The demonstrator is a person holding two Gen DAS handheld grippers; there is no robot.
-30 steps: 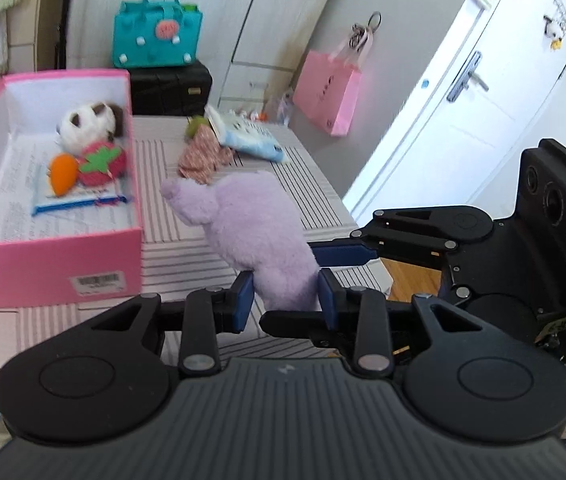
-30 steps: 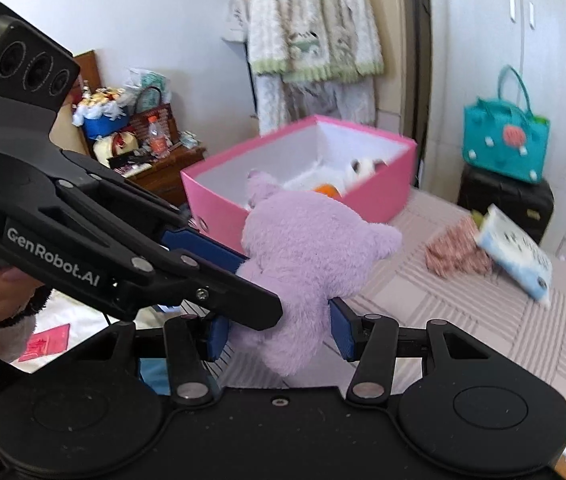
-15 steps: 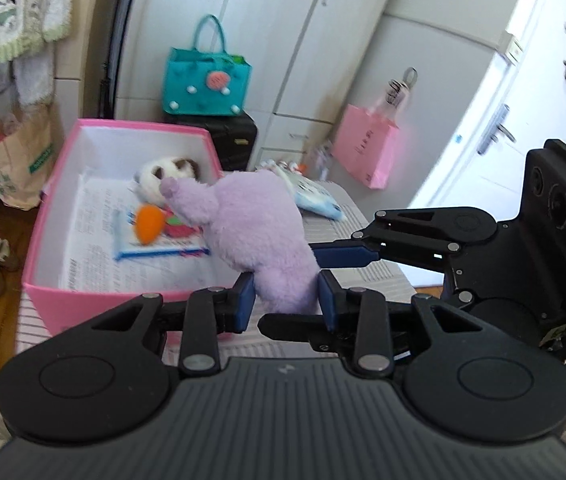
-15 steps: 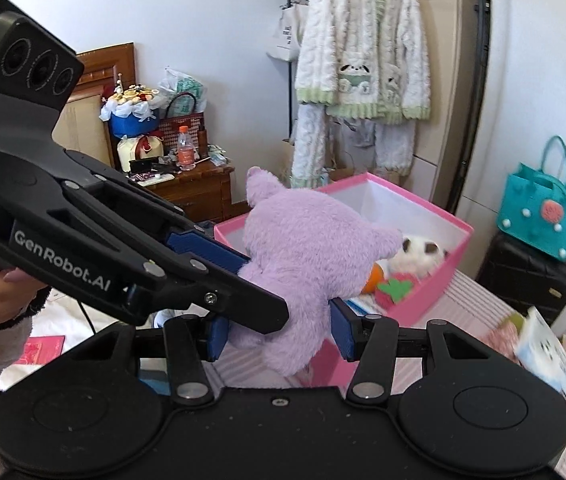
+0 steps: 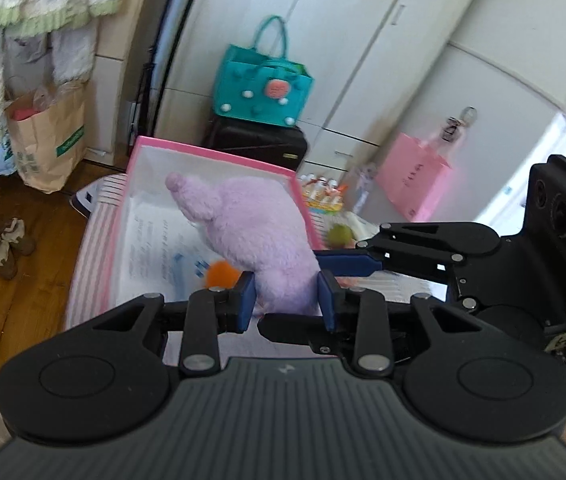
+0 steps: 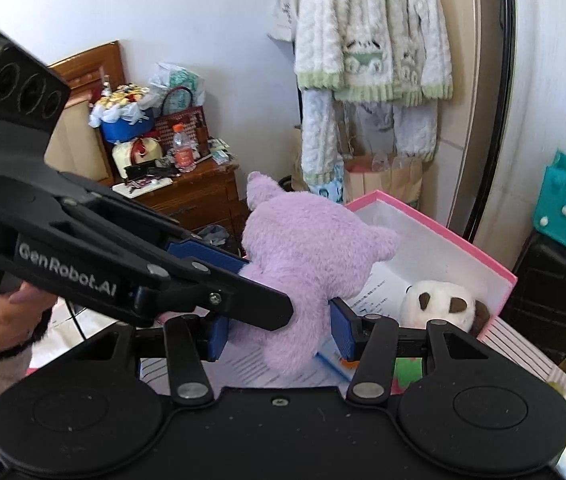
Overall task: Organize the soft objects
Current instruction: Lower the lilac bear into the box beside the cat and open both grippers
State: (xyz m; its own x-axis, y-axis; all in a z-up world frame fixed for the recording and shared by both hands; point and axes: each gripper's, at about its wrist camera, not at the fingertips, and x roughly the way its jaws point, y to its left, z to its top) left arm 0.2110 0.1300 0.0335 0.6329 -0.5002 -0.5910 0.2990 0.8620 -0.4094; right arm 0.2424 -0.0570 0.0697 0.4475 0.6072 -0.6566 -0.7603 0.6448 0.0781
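Note:
A purple plush toy is held in the air over the open pink box. My left gripper is shut on its lower end. My right gripper is shut on the same plush from the other side, and its blue finger shows in the left wrist view. Inside the pink box lie a white and brown panda plush, an orange soft toy and a paper sheet.
The box stands on a striped table. A teal bag sits on a black case behind it. A pink bag hangs at the right. A wooden cabinet with clutter and hanging clothes are beyond the box.
Both grippers have carried the purple plush up off the table and across until it hangs over the pink box. Both stayed shut on it.

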